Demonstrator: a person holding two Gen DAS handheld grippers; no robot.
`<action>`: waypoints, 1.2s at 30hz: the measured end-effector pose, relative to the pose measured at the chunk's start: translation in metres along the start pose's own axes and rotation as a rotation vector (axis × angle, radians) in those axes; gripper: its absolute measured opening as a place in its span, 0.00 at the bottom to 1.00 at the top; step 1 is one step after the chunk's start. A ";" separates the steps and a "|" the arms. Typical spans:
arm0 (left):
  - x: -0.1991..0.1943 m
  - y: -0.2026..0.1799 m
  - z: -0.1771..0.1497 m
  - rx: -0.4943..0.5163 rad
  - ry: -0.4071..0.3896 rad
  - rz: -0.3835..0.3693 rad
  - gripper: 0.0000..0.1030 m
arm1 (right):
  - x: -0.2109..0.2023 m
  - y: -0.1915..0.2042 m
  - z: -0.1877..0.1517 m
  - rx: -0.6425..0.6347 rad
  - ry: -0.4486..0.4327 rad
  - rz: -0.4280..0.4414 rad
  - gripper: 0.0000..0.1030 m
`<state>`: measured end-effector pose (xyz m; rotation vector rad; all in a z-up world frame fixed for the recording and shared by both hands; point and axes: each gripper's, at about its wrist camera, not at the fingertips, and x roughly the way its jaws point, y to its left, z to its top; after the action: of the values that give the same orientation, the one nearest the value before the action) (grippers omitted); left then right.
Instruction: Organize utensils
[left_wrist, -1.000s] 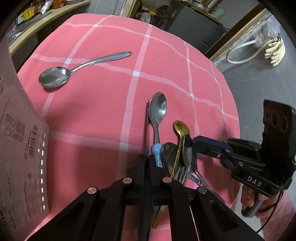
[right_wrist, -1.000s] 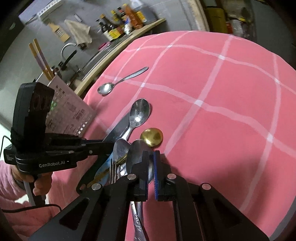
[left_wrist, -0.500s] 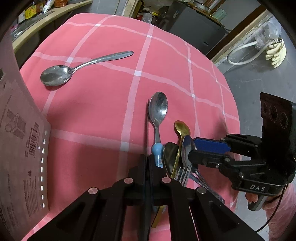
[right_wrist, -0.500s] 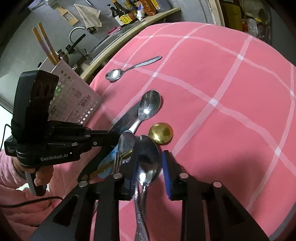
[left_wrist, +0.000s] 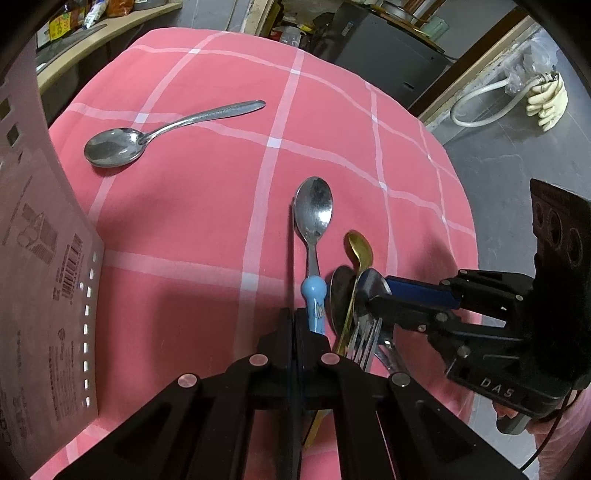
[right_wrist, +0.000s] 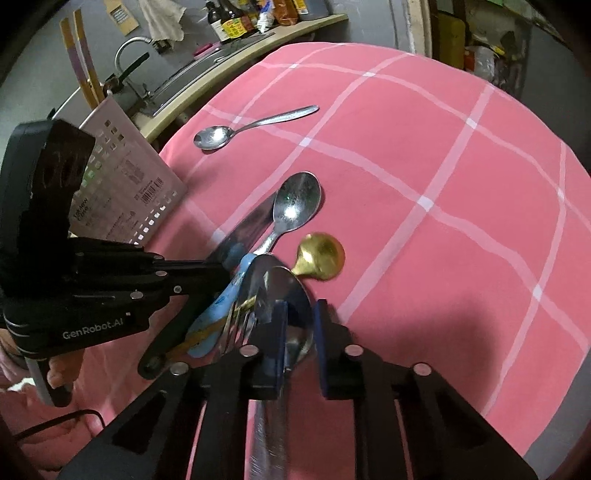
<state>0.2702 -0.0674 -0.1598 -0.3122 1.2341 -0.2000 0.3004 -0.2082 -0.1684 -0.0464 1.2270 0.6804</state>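
We hold a cluster of utensils near the tabletop (left_wrist: 192, 206) edge closest to us. The left tongs (left_wrist: 294, 325) are clenched on the thin blade of a table knife (right_wrist: 245, 230), held edge-up beside the blue-handled spoon (left_wrist: 314, 221). The right tongs (right_wrist: 300, 314) have just been closing, with the bowl of a steel spoon (right_wrist: 286, 291) between the pads; whether both pads press on it we cannot tell. A fork (left_wrist: 364, 341), a gold spoon (right_wrist: 321, 255) and a second steel bowl are bundled between the two tools. One teaspoon (left_wrist: 147, 133) lies alone toward the far left of the tabletop, near the perforated pink holder (left_wrist: 48, 277) at the left edge. We judge these pieces stiff, light and slick: polished metal slides between flat pads and pivots if gripped at a bowl. We recommend gripping across the flat handle, near the balance point.
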 end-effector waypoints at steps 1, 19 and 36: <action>0.000 0.000 -0.001 -0.001 0.001 -0.002 0.02 | -0.003 0.000 -0.001 0.011 -0.002 0.004 0.09; -0.005 0.000 -0.008 0.026 0.002 -0.038 0.02 | -0.013 0.024 -0.034 0.054 0.023 0.036 0.04; -0.027 -0.010 -0.017 0.146 -0.060 -0.074 0.01 | -0.044 0.039 -0.079 0.202 -0.104 -0.036 0.01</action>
<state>0.2460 -0.0702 -0.1371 -0.2359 1.1431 -0.3409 0.2060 -0.2274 -0.1456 0.1331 1.1868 0.5188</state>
